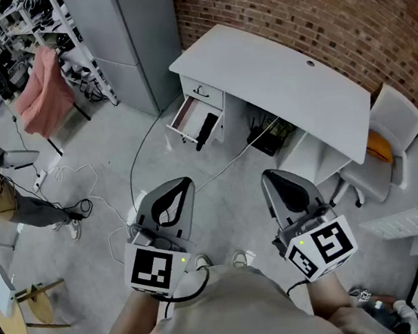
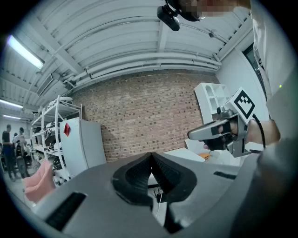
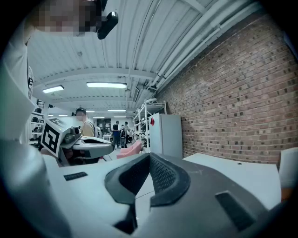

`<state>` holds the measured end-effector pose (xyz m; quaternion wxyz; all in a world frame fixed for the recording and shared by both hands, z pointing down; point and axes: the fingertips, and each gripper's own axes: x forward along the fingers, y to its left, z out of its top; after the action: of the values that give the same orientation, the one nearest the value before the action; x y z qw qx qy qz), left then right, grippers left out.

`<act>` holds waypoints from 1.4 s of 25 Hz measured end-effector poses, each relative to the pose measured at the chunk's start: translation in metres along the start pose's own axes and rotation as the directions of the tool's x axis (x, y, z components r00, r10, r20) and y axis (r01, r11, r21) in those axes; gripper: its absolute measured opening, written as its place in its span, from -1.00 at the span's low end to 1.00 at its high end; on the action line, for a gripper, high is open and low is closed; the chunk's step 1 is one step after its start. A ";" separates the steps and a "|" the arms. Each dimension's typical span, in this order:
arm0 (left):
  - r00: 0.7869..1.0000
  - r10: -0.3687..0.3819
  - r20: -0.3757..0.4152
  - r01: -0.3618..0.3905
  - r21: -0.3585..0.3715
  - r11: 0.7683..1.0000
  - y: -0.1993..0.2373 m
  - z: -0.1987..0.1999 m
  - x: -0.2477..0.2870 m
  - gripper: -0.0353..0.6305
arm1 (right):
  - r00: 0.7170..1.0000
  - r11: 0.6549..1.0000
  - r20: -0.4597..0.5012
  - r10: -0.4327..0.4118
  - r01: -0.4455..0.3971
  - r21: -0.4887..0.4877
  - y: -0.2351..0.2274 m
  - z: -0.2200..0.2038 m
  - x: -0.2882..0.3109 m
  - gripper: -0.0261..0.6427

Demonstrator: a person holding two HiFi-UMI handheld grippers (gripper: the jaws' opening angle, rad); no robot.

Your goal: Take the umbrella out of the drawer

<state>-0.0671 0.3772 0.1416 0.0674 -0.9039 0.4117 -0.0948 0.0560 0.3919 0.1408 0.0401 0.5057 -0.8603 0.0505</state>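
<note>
Head view: the white desk (image 1: 280,69) stands against the brick wall, and its top drawer (image 1: 185,116), on the left end of the desk, is already pulled out. The dark umbrella (image 1: 206,130) lies in that drawer with one end poking over the front edge, so it looks easy to reach. The left gripper (image 1: 169,200) and right gripper (image 1: 288,190) are held side by side at chest height, well short of the desk, probably because the approach is not yet begun. Each marker cube (image 1: 159,268) bears only black-and-white squares, no words.

Left gripper view: aimed almost level toward the wall behind the desk, its jaws are pressed together with nothing between them. Left of the desk, a grey cabinet (image 2: 81,144) carries a red diamond sticker (image 2: 66,129); any print on it is too small to read.

Right gripper view: this pair is likewise closed, pads meeting, empty, and looking across the desk top. No brand name shows.
</note>
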 end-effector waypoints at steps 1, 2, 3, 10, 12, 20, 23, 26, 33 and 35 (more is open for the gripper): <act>1.000 -0.002 0.008 0.002 -0.013 1.000 -0.002 0.000 0.002 -0.87 | 1.000 1.000 0.001 -0.007 0.007 0.002 -0.003 -0.001 -0.001 -0.90; 1.000 -0.003 0.015 0.003 -0.025 1.000 -0.003 -0.001 0.004 -0.87 | 1.000 1.000 0.004 -0.013 0.013 0.006 -0.005 -0.002 -0.002 -0.90; 1.000 -0.003 0.017 0.003 -0.033 0.999 -0.003 -0.001 0.004 -0.87 | 1.000 1.000 0.010 -0.016 0.016 0.016 -0.006 -0.003 -0.002 -0.90; 1.000 -0.005 -0.002 0.005 -0.025 1.000 -0.006 -0.002 0.008 -0.87 | 1.000 0.999 0.015 -0.024 0.024 0.041 -0.013 -0.003 -0.004 -0.90; 1.000 -0.004 -0.005 0.004 -0.028 1.000 -0.008 -0.002 0.010 -0.87 | 1.000 0.999 0.012 -0.025 0.025 0.040 -0.016 -0.003 -0.006 -0.90; 1.000 0.015 -0.025 -0.016 -0.026 1.000 -0.014 -0.007 0.017 -0.87 | 1.000 0.999 -0.002 -0.012 0.012 0.048 -0.027 -0.014 -0.007 -0.90; 0.999 0.022 -0.035 -0.023 -0.021 1.000 -0.016 -0.006 0.023 -0.87 | 1.000 0.999 -0.006 -0.001 0.002 0.053 -0.034 -0.014 -0.007 -0.90; 0.999 0.032 -0.026 -0.032 -0.022 0.999 -0.022 -0.004 0.033 -0.87 | 1.000 0.998 -0.013 0.019 -0.018 0.054 -0.045 -0.018 -0.006 -0.90; 0.997 0.068 -0.041 -0.070 -0.025 0.997 -0.036 -0.005 0.050 -0.87 | 0.998 0.997 -0.006 0.059 -0.059 0.045 -0.067 -0.021 -0.008 -0.90; 0.996 0.072 -0.044 -0.073 -0.021 0.997 -0.040 -0.005 0.054 -0.87 | 0.998 0.997 -0.008 0.063 -0.063 0.042 -0.074 -0.022 -0.009 -0.90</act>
<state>-0.0038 0.3623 0.1607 0.0516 -0.8868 0.4465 -0.1071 0.1253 0.3673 0.1653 0.0318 0.4789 -0.8743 0.0720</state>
